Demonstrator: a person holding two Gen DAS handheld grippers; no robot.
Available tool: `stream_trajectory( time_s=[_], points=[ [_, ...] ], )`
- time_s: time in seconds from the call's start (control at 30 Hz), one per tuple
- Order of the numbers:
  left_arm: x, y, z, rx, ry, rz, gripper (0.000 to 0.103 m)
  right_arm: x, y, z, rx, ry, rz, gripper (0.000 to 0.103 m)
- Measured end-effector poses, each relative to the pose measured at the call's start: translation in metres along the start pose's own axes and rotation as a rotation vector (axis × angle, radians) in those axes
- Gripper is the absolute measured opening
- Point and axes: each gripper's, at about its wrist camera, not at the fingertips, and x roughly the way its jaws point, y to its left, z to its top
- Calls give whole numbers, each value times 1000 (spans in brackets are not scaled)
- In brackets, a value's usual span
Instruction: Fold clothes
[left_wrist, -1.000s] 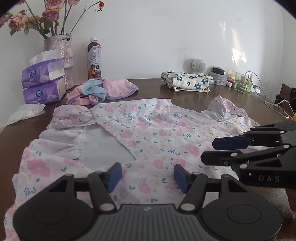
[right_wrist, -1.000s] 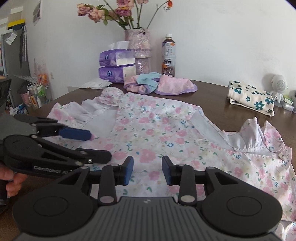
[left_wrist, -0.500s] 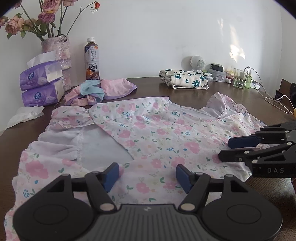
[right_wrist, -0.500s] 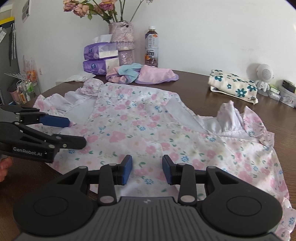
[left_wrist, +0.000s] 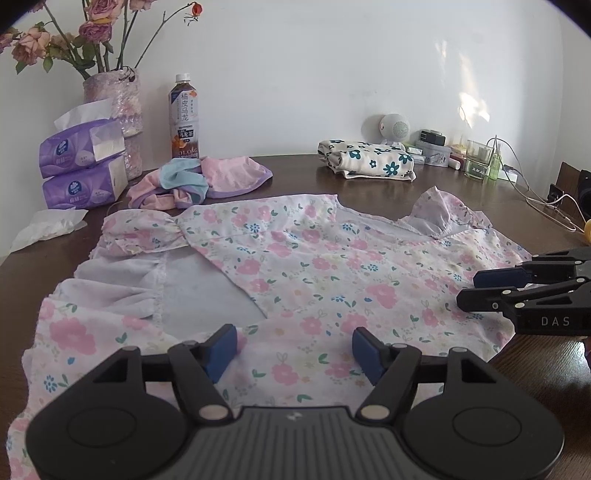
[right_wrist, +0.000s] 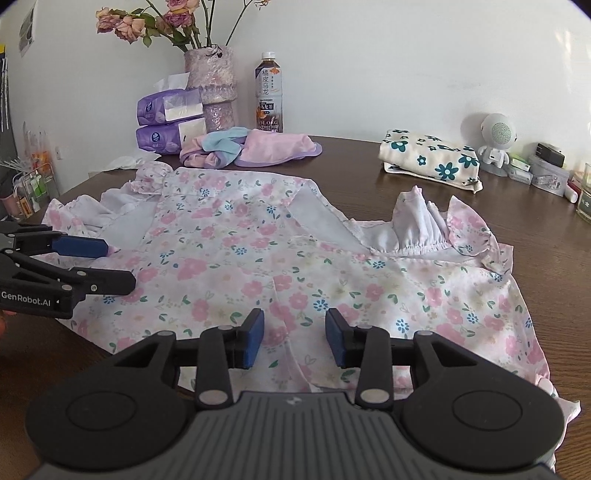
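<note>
Dress (left_wrist: 314, 273), pink floral, lies spread on the worktop (right_wrist: 369, 177), both side panels turned in over the middle. My left tool (left_wrist: 293, 349) and right tool (right_wrist: 295, 341) hover released over its near hem. For a clean fold I'd pinch both layers at matching spots, lift evenly, and keep the edges square.

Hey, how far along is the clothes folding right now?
Done: one blue-flowered garment lies folded near the wall. In hand: the pink floral dress lies spread with both side panels turned in; both claws, left and right, are open above its hem. Left: finishing it, then the pink-and-blue pile.
</note>
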Motion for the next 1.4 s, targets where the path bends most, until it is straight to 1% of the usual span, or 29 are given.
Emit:
stream_trajectory(
  time_s=[0.27, 0.5, 0.6, 0.77, 0.9, 0.97, 1.07, 1.17, 1.2, 1.27, 1.4],
  points=[
    [-1, 1, 0, -13, -4, -10, 68, 0, -2, 0, 11, -2, 0, 38],
    [-1, 2, 0, -17, -4, -13, 69, -1, 1, -1, 3, -2, -17, 41],
    [-1, 1, 0, -12, -3, -11, 69, -7, 0, -3, 21, -20, 5, 41],
    [0, -1, 0, 2, 2, -8, 72, -39, 3, -17, -10, -92, 13, 41],
    [0, -4, 0, 13, 2, -3, 73, -70, -8, -27, -1, -106, 12, 41],
    [-1, -2, 0, 3, -2, -15, 73, -86, -14, -32, 3, -113, 10, 41],
    [-4, -3, 3, -3, -13, -30, 73, -111, -26, -37, -1, -126, -28, 41],
    [-14, -20, 8, 37, -44, -80, 73, -131, -38, -46, -10, -115, -74, 42],
    [-18, -28, 10, 65, -56, -112, 73, -136, -42, -49, -13, -109, -89, 43],
    [-24, -51, 15, 139, -77, -175, 74, -138, -47, -57, -11, -91, -108, 43],
    [-30, -104, 17, 308, -98, -279, 74, -141, -58, -72, -8, -55, -147, 43]
  ],
)
